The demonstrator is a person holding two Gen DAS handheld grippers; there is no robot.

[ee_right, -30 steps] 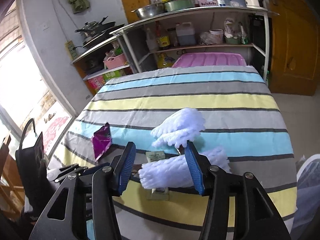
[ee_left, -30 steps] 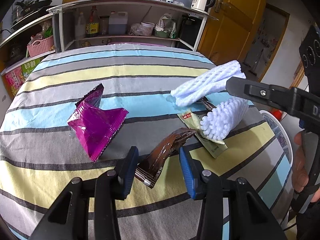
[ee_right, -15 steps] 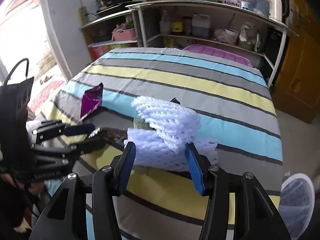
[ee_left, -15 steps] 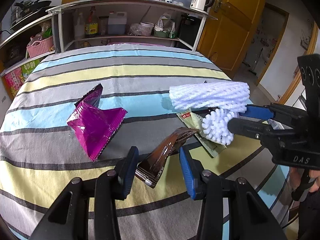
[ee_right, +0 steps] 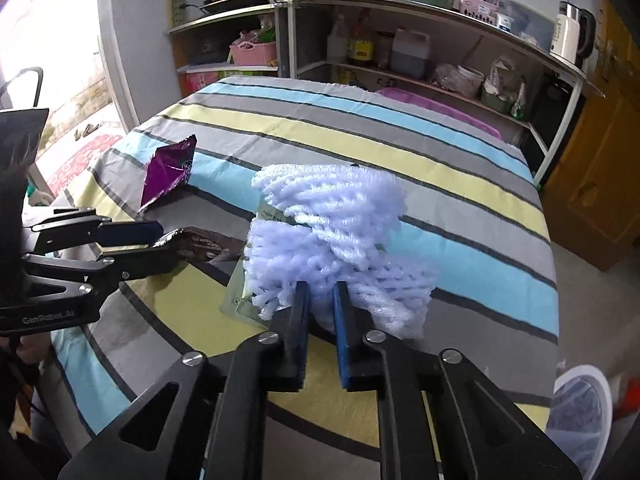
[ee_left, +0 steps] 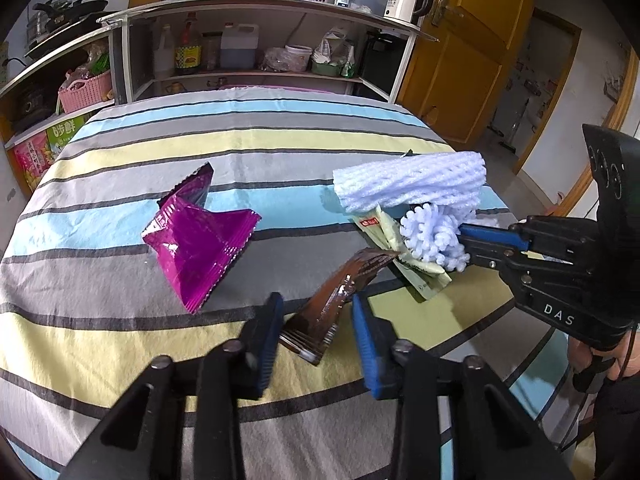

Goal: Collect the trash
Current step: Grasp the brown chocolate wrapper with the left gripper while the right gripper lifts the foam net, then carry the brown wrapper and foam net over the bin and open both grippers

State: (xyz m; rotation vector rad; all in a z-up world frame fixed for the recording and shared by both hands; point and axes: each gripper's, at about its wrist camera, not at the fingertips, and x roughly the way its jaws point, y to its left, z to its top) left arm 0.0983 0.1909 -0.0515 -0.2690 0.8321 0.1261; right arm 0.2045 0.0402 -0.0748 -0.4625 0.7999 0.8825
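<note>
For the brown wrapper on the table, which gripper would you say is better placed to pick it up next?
Left. The left gripper is open with its fingers either side of the brown wrapper. The right gripper is already shut on white foam netting.

My right hand-held gripper carries the white letters "DAS" on its black body, seen from the left wrist view. My left hand-held gripper bears a faint "GenRobot.AI" along its lower arm. A green box on the low shelf shows large white Chinese characters, roughly "鲜". Print on the wrappers is too small to read.
</note>
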